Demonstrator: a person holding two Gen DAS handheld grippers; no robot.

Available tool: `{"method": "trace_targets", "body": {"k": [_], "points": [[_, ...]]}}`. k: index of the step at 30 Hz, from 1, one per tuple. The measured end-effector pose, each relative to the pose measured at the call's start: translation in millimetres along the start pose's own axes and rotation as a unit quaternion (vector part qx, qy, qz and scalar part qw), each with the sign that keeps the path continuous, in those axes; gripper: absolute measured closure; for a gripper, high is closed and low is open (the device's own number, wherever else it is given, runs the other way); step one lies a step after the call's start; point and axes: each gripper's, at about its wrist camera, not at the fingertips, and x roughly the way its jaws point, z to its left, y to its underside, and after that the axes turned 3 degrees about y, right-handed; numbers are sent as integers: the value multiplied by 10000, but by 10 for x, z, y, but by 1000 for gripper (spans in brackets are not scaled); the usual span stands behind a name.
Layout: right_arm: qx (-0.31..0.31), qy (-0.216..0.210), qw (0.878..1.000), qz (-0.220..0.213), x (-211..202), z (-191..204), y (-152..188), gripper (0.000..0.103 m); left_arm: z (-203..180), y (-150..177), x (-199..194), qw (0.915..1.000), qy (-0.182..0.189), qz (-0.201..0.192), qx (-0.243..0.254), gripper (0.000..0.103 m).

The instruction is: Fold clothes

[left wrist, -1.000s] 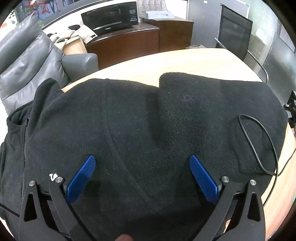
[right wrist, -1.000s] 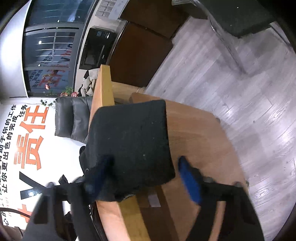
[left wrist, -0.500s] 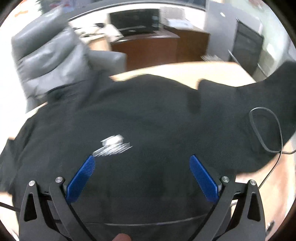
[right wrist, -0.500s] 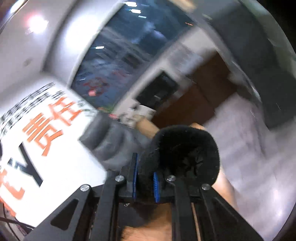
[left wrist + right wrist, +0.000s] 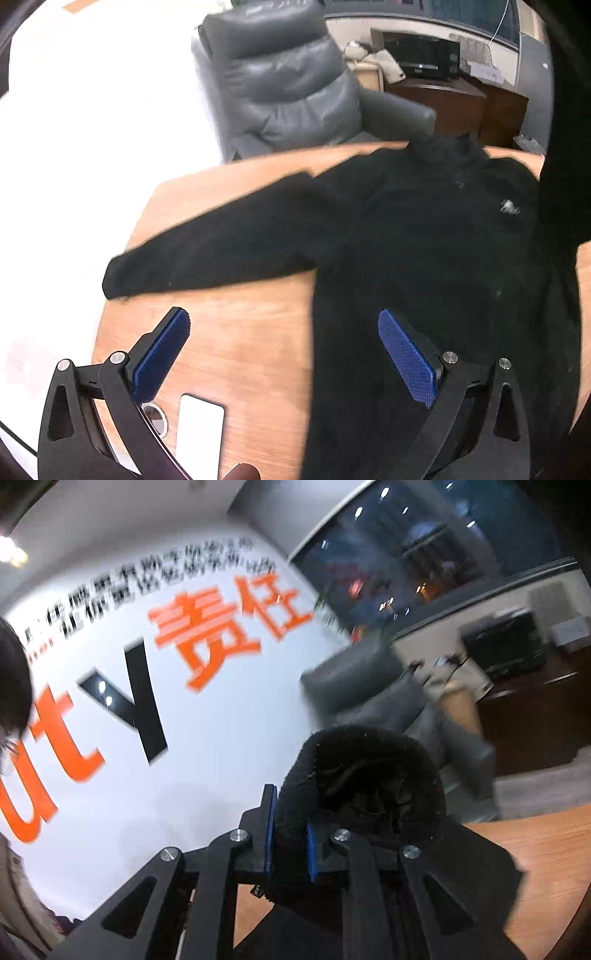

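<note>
A black fleece jacket [image 5: 424, 236] lies spread on the wooden table [image 5: 236, 354], its collar toward the grey leather armchair [image 5: 288, 85] beyond the table's far edge, and one sleeve [image 5: 207, 251] stretched out flat toward the table's corner. The left gripper [image 5: 284, 358] hangs above the table with its blue pads wide apart, one pad over bare wood and the other over the jacket's lower body, gripping nothing. Near it on the table lies a white rectangular card [image 5: 199, 432] (partly behind the gripper frame). The right gripper [image 5: 290, 834] is raised above the table, clamped tight on the jacket's other cuff [image 5: 362, 782], which bulges open above its pads.
</note>
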Motion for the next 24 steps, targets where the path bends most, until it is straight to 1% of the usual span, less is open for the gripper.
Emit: {"method": "trace_targets", "body": {"k": [2, 4, 7, 10, 13, 15, 19, 22, 24], "points": [[-58, 74, 9994, 330, 637, 94, 238, 89, -13, 92, 224, 9998, 132, 65, 127, 0], [-41, 262, 9966, 782, 1289, 79, 615, 89, -89, 210, 429, 9989, 361, 153, 253, 0], [79, 412, 9895, 1385, 2042, -12, 1239, 89, -363, 344, 581, 9955, 790, 228, 474, 0], [137, 538, 9794, 1941, 2655, -92, 1729, 89, -587, 429, 614, 9909, 1167, 152, 649, 0], [157, 617, 9735, 2198, 2981, -135, 2012, 89, -742, 483, 587, 9876, 1376, 36, 752, 0], [147, 641, 9717, 2269, 3133, -127, 2123, 89, -779, 521, 566, 9860, 1484, -10, 759, 0], [153, 673, 9742, 2149, 3277, -127, 2142, 89, -844, 625, 477, 9815, 1670, -160, 918, 0], [102, 733, 9743, 2126, 3421, -150, 2150, 89, -902, 725, 423, 9751, 1925, -208, 1080, 0], [62, 742, 9738, 2150, 3470, -170, 2233, 89, -942, 793, 387, 9702, 2099, -237, 1188, 0]]}}
